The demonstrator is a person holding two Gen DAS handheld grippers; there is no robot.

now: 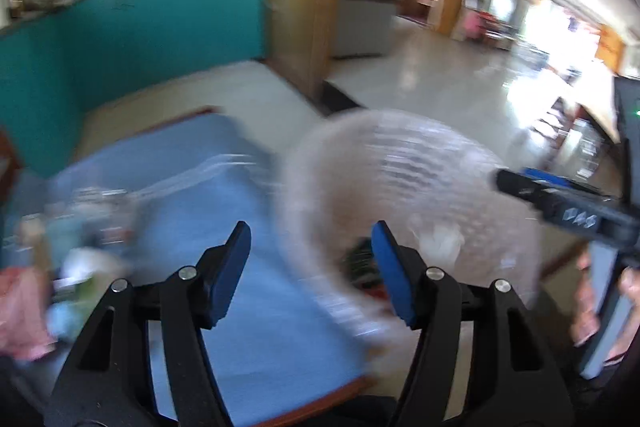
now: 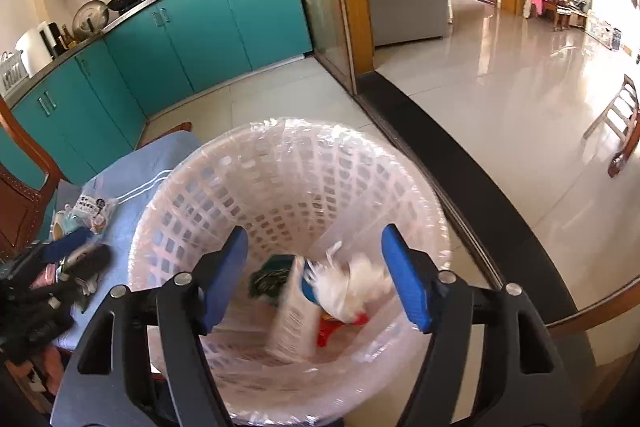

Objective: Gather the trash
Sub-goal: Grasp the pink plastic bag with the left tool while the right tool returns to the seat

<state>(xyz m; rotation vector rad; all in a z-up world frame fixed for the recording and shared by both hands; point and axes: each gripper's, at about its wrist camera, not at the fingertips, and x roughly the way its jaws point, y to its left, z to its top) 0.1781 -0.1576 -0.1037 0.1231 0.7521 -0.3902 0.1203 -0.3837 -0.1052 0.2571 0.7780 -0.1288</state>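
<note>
Blue pads of our right gripper (image 2: 316,277) sit nearest the lens, jaws apart with nothing pinched, hanging over the white lattice bin (image 2: 280,163). Inside the bin we see white crumpled tissue (image 2: 352,287), a paper carton (image 2: 294,315), something red (image 2: 340,327) and a dark green wrapper (image 2: 268,277). Our left gripper (image 1: 312,273) is also spread and empty, over the seam between the blue cloth (image 1: 208,187) and the bin rim; that view is badly smeared. We judge this as the drop step, trash just let go into the bin. More trash (image 2: 90,215) lies on the cloth, left of the bin, near the wooden chair (image 2: 20,195). Next we need to swing left, pick one loose piece and close on it.
</note>
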